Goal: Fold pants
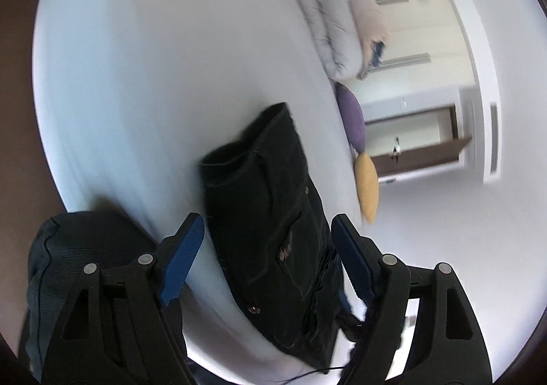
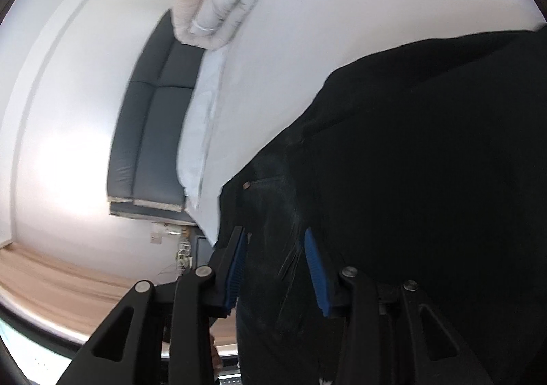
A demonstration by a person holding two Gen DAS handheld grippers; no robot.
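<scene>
A: Where are the pants now?

B: The black pants (image 1: 273,214) lie folded on the white bed sheet (image 1: 154,60), and from your left gripper (image 1: 266,241) they run from the centre of the view down to 6 o'clock. Its jaws are released and stand wide, with the blue pads on both sides of the cloth and not pressing it.

A: And your right gripper?

B: Your right gripper (image 2: 275,268) has its jaws partly apart. Dark pants fabric (image 2: 427,180) hangs between the pads (image 2: 316,268), but whether they pinch it I cannot tell.

A: What else is on the bed?

B: A rolled duvet (image 1: 336,22) at 1 o'clock in the left view, then a purple cushion (image 1: 352,115) and a yellow cushion (image 1: 366,188) at 3 o'clock. A second dark garment (image 1: 68,265) lies at 8 o'clock.
</scene>
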